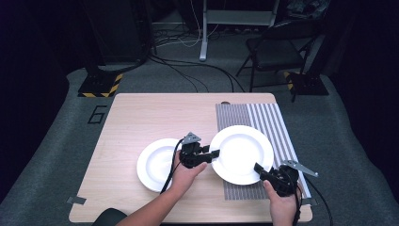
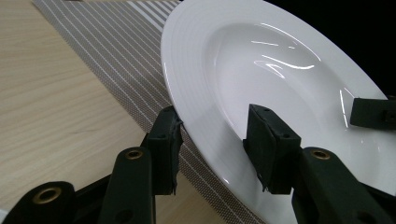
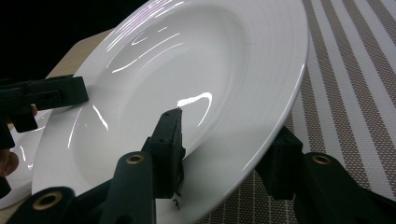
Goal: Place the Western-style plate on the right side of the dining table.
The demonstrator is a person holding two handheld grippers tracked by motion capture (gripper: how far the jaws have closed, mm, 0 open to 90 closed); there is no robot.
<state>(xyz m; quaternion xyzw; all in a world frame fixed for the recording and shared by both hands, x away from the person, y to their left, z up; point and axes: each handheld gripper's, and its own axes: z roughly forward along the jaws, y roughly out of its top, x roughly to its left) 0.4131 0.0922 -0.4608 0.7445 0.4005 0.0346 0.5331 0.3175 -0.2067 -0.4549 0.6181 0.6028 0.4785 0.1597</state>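
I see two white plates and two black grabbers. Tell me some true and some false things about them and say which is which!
1. Both grippers hold the same plate. True: the left gripper and the right gripper each have a jaw above and a jaw below the rim of the big plate.
2. The big plate is over the striped placemat. True.
3. The second plate is stacked on the first. False: it lies beside it on the bare wooden table.
4. There is food on the held plate. False: its bowl is bare and shiny.
5. The placemat is plain red. False: it has grey and white stripes.
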